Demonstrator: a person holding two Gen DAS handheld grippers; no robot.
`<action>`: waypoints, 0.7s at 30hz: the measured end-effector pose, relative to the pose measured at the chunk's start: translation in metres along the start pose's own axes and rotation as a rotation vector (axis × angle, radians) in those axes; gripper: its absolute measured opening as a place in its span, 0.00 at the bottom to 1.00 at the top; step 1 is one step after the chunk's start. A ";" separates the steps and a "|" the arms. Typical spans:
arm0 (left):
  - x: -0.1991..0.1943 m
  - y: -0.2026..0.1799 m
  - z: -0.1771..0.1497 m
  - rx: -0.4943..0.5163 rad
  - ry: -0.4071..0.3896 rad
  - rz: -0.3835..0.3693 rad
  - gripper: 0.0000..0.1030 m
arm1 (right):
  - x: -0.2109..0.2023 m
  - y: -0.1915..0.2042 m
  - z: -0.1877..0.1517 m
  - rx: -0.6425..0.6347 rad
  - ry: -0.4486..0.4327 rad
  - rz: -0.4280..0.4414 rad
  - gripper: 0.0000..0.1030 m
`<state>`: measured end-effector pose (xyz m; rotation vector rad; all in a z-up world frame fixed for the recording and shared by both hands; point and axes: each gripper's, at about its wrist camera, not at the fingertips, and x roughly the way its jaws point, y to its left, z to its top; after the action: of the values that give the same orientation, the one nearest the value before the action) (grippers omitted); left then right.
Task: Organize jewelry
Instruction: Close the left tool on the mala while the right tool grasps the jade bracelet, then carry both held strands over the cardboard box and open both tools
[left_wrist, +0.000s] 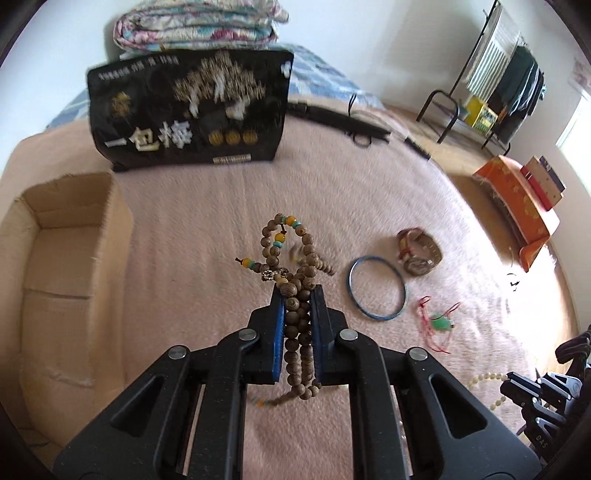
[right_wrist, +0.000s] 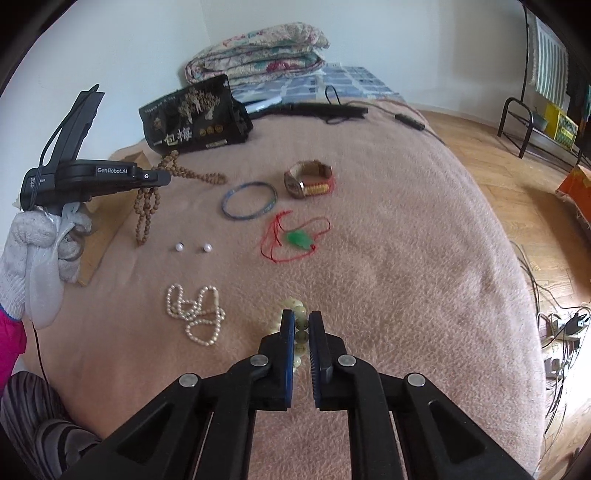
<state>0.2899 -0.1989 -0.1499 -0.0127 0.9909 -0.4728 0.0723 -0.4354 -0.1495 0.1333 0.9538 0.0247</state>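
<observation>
While my left gripper (left_wrist: 299, 295) clamps the wooden bead mala (left_wrist: 295, 314) off the pink blanket (left_wrist: 221, 221), its strands dangle between and below the pads. Ahead to its right lie the blue bangle (left_wrist: 376, 286) and wristwatch (left_wrist: 419, 251). My right gripper (right_wrist: 301, 321) pinches a pale bead bracelet (right_wrist: 295, 306); 2 loose pearls (right_wrist: 179, 247) sit ahead-left.

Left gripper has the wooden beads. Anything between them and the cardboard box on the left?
Nothing visible. The left gripper holds the wooden beads above bare blanket, and the open cardboard box lies just left. The black bag stands farther back.
</observation>
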 end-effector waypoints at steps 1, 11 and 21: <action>-0.005 0.001 0.001 -0.004 -0.010 -0.002 0.10 | -0.004 0.001 0.002 -0.002 -0.007 0.000 0.05; -0.077 0.020 0.004 -0.038 -0.109 -0.022 0.10 | -0.049 0.017 0.015 -0.025 -0.076 -0.013 0.05; -0.144 0.066 0.006 -0.116 -0.192 -0.041 0.10 | -0.078 0.052 0.037 -0.075 -0.145 0.008 0.05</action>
<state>0.2540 -0.0852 -0.0458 -0.1794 0.8293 -0.4424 0.0593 -0.3943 -0.0592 0.0688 0.8067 0.0572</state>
